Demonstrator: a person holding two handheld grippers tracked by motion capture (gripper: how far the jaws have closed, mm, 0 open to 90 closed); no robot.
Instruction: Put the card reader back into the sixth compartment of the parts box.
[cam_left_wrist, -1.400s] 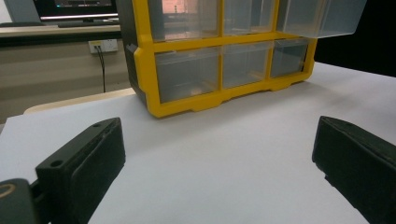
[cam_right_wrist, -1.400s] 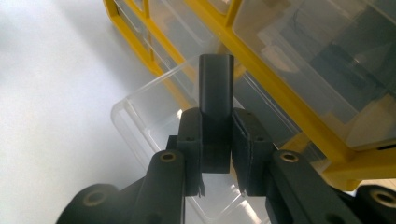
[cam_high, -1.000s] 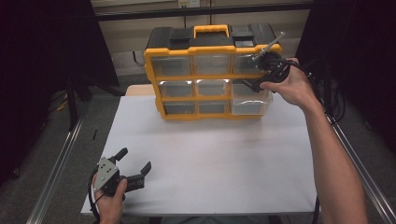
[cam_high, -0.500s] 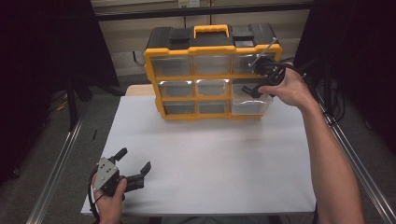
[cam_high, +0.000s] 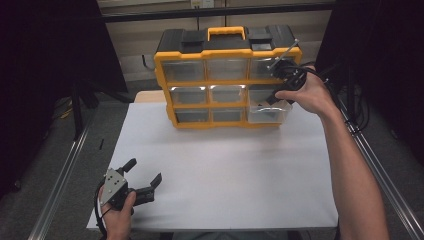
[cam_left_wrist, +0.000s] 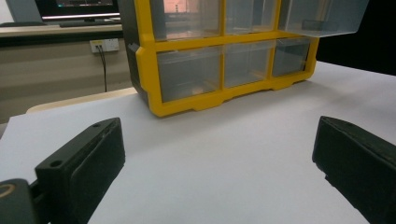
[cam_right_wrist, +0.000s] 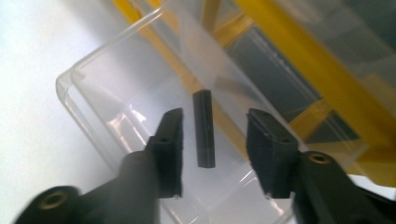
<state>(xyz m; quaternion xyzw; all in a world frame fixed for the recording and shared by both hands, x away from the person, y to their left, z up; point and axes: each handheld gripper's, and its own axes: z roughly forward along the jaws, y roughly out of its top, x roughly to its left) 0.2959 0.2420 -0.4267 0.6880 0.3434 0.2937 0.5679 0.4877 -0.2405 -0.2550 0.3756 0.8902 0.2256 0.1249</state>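
Two tools work at a white worktop (cam_high: 225, 170). High view: the organizer (cam_high: 227, 75), yellow-framed with nine clear drawers, stands at upper centre of the frame, at the far edge of the worktop. Its middle-right drawer (cam_high: 267, 111) is pulled out toward the viewer. The right tool (cam_high: 280, 82), held in the right hand (cam_high: 307, 95) at upper right, hangs over this open drawer, its cable trailing to the right. The left tool (cam_high: 145, 177) rests low at lower left, near the front edge of the worktop and well apart from the organizer, held in the left hand (cam_high: 117, 215).

Right gripper view: the right tool (cam_right_wrist: 215, 140) points into the open drawer (cam_right_wrist: 107, 93). A small black bar (cam_right_wrist: 204, 128) lies between the jaws, touching neither pad; the jaws have just been opening and stand released, with a gap on either side of the bar. Whether the bar already rests on the drawer floor cannot be told.

Left gripper view: the left tool (cam_left_wrist: 219, 154) stands wide open with nothing between its jaws, facing the organizer (cam_left_wrist: 219, 60) in the upper half of the frame; the open drawer (cam_left_wrist: 322, 16) projects at upper right.
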